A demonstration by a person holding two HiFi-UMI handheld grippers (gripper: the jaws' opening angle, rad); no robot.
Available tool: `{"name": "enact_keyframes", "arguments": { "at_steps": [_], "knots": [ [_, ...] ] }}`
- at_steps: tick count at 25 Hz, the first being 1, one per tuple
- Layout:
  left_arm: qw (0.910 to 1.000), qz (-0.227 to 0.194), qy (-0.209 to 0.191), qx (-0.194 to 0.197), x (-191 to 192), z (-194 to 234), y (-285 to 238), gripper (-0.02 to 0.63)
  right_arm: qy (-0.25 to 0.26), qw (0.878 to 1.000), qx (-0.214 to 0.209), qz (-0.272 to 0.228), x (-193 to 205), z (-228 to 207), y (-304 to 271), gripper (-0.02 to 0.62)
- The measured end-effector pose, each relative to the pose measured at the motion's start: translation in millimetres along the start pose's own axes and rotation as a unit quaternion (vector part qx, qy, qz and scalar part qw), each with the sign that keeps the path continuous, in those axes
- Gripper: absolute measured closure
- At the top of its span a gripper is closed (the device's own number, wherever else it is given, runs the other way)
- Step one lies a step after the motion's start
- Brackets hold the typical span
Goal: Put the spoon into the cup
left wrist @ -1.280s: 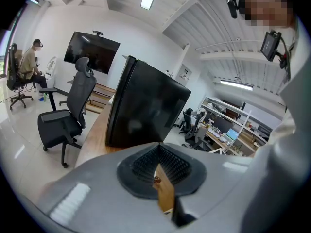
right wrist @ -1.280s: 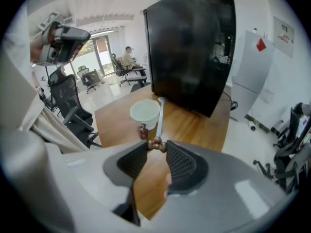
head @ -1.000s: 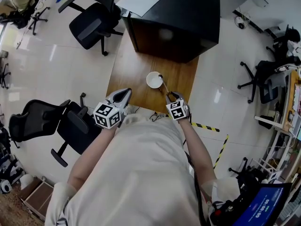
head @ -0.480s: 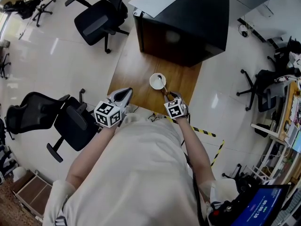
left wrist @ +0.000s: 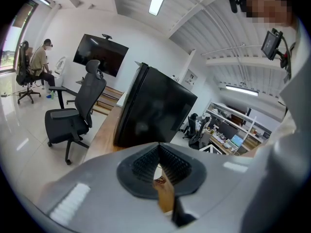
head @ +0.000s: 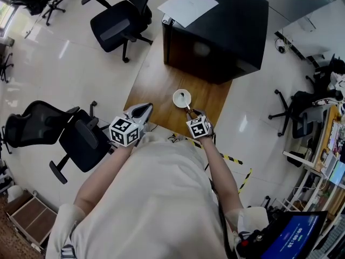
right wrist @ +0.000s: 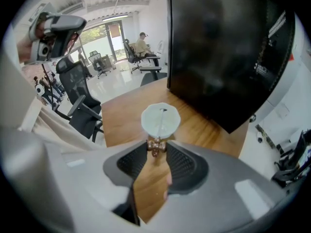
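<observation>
Spoon (right wrist: 159,126): ornamented handle end is pinched between the pads of the right gripper (right wrist: 156,148). The jaws stand partly apart, closed only as far as the thin handle allows. Shaft runs straight out from the jaw tips, and the bowl end sits inside the rim of the white cup (right wrist: 172,123). Whether the bowl touches the cup floor I cannot tell from either view. Cup stands upright on the wooden table (right wrist: 119,123), near its front edge, directly ahead of the right gripper and in line with the spoon's long axis. In the head view the gripper tilts steeply down toward it. Left gripper (left wrist: 158,150): jaw tips together, nothing between them. It is held low at the table's near edge, off to the left, well apart from the cup and the farther of the two. Judgement: insertion is nearly complete. What remains is a short descent along the spoon's own axis, then opening the jaws so the handle comes to rest against the rim. Risk: any sideways drag on the handle could lever against the rim and tip the light cup.
</observation>
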State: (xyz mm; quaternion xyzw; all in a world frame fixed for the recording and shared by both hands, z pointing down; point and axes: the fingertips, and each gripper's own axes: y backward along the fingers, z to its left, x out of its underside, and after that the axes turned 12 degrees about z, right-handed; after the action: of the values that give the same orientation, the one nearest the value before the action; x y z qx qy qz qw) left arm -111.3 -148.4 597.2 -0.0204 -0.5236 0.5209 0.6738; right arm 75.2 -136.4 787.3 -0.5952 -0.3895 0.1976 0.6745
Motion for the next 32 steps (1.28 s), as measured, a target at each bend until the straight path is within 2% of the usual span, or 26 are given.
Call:
{"name": "enact_keyframes", "arguments": {
  "at_steps": [7,15,25,32],
  "knots": [
    [1.0,-0.006,0.002,-0.002,-2,4,1,0.606,0.006,1.0,-0.007,0.019,-5,-1,-5,0.469],
    [0.9999,-0.01,0.004,-0.005,-3,7,4,0.606,0.001,1.0,-0.014,0.023,-7,-2,-10,0.469],
    [1.0,-0.008,0.004,-0.004,0,7,3,0.606,0.02,0.999,-0.015,0.031,-13,-1,-16,0.469],
    [0.9999,-0.008,0.004,-0.006,0,8,4,0.606,0.004,0.999,-0.023,0.031,-13,-1,-22,0.469]
  ]
}}
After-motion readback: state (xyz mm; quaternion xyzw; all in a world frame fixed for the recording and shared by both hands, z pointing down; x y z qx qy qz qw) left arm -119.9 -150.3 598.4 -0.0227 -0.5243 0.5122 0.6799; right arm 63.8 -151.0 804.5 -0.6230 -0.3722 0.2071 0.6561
